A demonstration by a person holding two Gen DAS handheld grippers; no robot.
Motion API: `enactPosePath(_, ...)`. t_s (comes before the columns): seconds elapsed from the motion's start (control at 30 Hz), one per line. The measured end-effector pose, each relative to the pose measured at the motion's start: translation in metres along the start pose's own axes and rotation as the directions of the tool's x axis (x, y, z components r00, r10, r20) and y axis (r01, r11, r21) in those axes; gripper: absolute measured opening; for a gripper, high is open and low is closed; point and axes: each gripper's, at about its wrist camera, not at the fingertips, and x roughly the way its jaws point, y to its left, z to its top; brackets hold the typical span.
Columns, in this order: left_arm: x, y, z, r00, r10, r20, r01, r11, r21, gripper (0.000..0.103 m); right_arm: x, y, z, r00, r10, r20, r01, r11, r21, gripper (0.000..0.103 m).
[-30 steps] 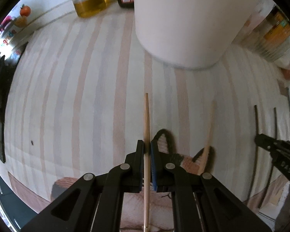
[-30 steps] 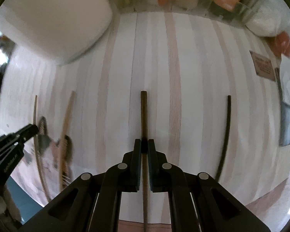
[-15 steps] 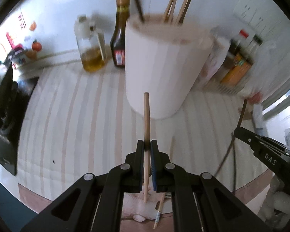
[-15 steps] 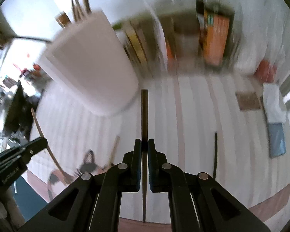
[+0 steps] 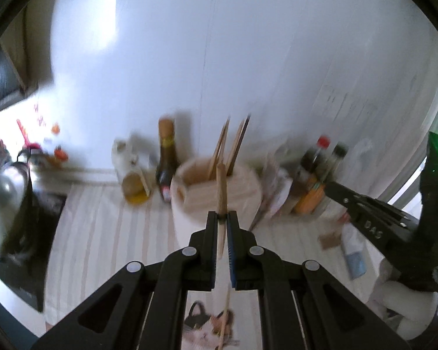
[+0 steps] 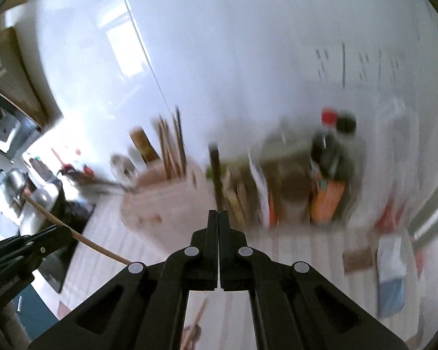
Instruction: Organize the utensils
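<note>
The tabletop (image 5: pixel 102 233) wears a cloth with soft pink and grey stripes. A smooth, shiny white wall (image 5: pixel 248 58) stands behind it.

In the left wrist view, at nine o'clock, a shiny metal kettle (image 5: pixel 5 192) sits on a dark stove. Next comes a round glass jar (image 5: pixel 134 186) with yellow oil, then a tall dark bottle (image 5: pixel 166 163) with a gold neck. In the middle stands a fat, round, pale holder (image 5: pixel 219 195). Thin wooden sticks (image 5: pixel 227 145) poke up out of it. The left gripper (image 5: pixel 222 221) is at six o'clock. Its black fingers are clenched on a light wooden chopstick (image 5: pixel 221 186), which points up toward twelve o'clock in front of the holder. Another light chopstick (image 5: pixel 224 318) lies on the cloth below, on a cat picture. At three o'clock, more bottles (image 5: pixel 318 169) stand in a bunch, one with a red cap.

In the right wrist view everything is blurry. The left gripper shows at eight o'clock with its long pale chopstick. The right gripper (image 6: pixel 219 218) is at six o'clock. Its fingers are squeezed tight on a dark brown chopstick (image 6: pixel 216 175), thin and straight, which sticks up toward twelve o'clock just right of the holder. At four o'clock a flat blue packet (image 6: pixel 389 265) lies on the cloth.
</note>
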Motion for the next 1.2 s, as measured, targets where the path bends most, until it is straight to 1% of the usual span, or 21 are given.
enactPosePath(0.07, -0.011, -0.005, 0.017, 0.999, -0.003, 0.040, 0.002, 1.000, 0.009, 0.004, -0.012, 0.007, 0.020, 0.999, 0.016, 0.032, -0.015, 1.000, -0.020, 0.000)
enactPosePath(0.13, -0.019, -0.006, 0.035, 0.996, 0.017, 0.088, -0.019, 1.000, 0.016, 0.004, -0.019, 0.013, 0.038, 0.998, 0.029, 0.049, -0.027, 0.999, -0.039, 0.000)
enactPosePath(0.2, -0.023, -0.005, 0.047, 0.993, 0.034, 0.117, -0.035, 0.999, 0.005, 0.004, -0.016, 0.015, 0.048, 0.999, 0.042, 0.010, -0.041, 0.998, -0.053, 0.000)
enactPosePath(0.23, -0.023, -0.004, 0.047, 0.991, 0.043, 0.125, -0.044, 0.999, 0.002, 0.004, -0.012, 0.012, 0.050, 0.998, 0.066, -0.002, -0.066, 0.997, -0.029, 0.000)
enactPosePath(0.3, -0.022, -0.001, 0.043, 0.987, 0.076, 0.144, -0.076, 0.997, -0.010, 0.004, 0.001, 0.005, 0.049, 0.997, 0.067, -0.043, -0.067, 0.998, -0.003, 0.000)
enactPosePath(0.33, -0.021, 0.001, 0.040, 0.986, 0.088, 0.141, -0.086, 0.996, -0.020, 0.003, 0.012, -0.001, 0.042, 0.995, 0.063, -0.074, -0.062, 0.998, 0.017, 0.001)
enactPosePath(0.37, -0.016, 0.005, 0.035, 0.986, 0.106, 0.128, -0.103, 0.994, -0.028, 0.000, 0.023, -0.008, 0.035, 0.992, 0.065, -0.104, -0.061, 0.997, 0.048, 0.001)
enactPosePath(0.4, -0.012, 0.009, 0.030, 0.989, 0.105, 0.107, -0.101, 0.994, -0.044, 0.000, 0.037, -0.017, 0.026, 0.987, 0.082, -0.141, -0.070, 0.994, 0.087, 0.002)
enactPosePath(0.47, 0.000, 0.017, 0.019, 0.994, 0.100, 0.052, -0.095, 0.992, -0.084, 0.000, 0.067, -0.038, 0.001, 0.970, 0.080, -0.229, -0.041, 0.984, 0.171, 0.008)
enactPosePath(0.53, 0.010, 0.025, 0.007, 0.993, 0.120, 0.017, -0.117, 0.987, -0.109, 0.000, 0.093, -0.058, -0.027, 0.949, 0.093, -0.301, -0.017, 0.969, 0.246, 0.009)
enactPosePath(0.6, 0.019, 0.033, -0.005, 0.990, 0.143, -0.018, -0.144, 0.981, -0.129, 0.000, 0.115, -0.074, -0.055, 0.925, 0.086, -0.369, 0.025, 0.958, 0.286, 0.009)
enactPosePath(0.67, 0.025, 0.038, -0.016, 0.988, 0.148, -0.044, -0.153, 0.977, -0.149, 0.000, 0.130, -0.085, -0.076, 0.903, 0.067, -0.425, 0.072, 0.950, 0.303, 0.012)
enactPosePath(0.7, 0.027, 0.041, -0.022, 0.986, 0.156, -0.056, -0.163, 0.974, -0.156, 0.000, 0.139, -0.092, -0.089, 0.888, 0.075, -0.453, 0.083, 0.944, 0.320, 0.012)
enactPosePath(0.73, 0.030, 0.042, -0.028, 0.984, 0.164, -0.069, -0.173, 0.972, -0.157, 0.000, 0.145, -0.096, -0.097, 0.880, 0.067, -0.471, 0.101, 0.941, 0.323, 0.012)
enactPosePath(0.87, 0.043, 0.048, -0.062, 0.975, 0.177, -0.131, -0.198, 0.966, -0.165, 0.001, 0.152, -0.109, -0.121, 0.858, 0.041, -0.511, 0.149, 0.934, 0.324, 0.012)
enactPosePath(0.9, 0.045, 0.052, -0.071, 0.973, 0.183, -0.142, -0.207, 0.962, -0.180, 0.005, 0.151, -0.109, -0.126, 0.855, 0.036, -0.517, 0.153, 0.936, 0.318, 0.012)
enactPosePath(0.97, 0.051, 0.064, -0.096, 0.963, 0.188, -0.192, -0.230, 0.946, -0.226, 0.008, 0.145, -0.107, -0.136, 0.854, 0.019, -0.519, 0.160, 0.941, 0.298, 0.015)
enactPosePath(1.03, 0.059, 0.083, -0.129, 0.941, 0.195, -0.275, -0.274, 0.917, -0.289, 0.026, 0.137, -0.102, -0.145, 0.857, -0.003, -0.516, 0.164, 0.949, 0.268, 0.019)
enactPosePath(1.07, 0.062, 0.093, -0.146, 0.932, 0.195, -0.305, -0.293, 0.902, -0.317, 0.050, 0.132, -0.100, -0.151, 0.855, -0.017, -0.518, 0.174, 0.951, 0.255, 0.023)
enactPosePath(1.1, 0.069, 0.108, -0.168, 0.920, 0.183, -0.345, -0.310, 0.880, -0.360, 0.068, 0.127, -0.097, -0.158, 0.854, -0.027, -0.520, 0.181, 0.952, 0.248, 0.024)
enactPosePath(1.2, 0.090, 0.141, -0.204, 0.898, 0.128, -0.421, -0.333, 0.824, -0.458, 0.068, 0.117, -0.097, -0.177, 0.851, -0.054, -0.523, 0.203, 0.951, 0.232, 0.027)
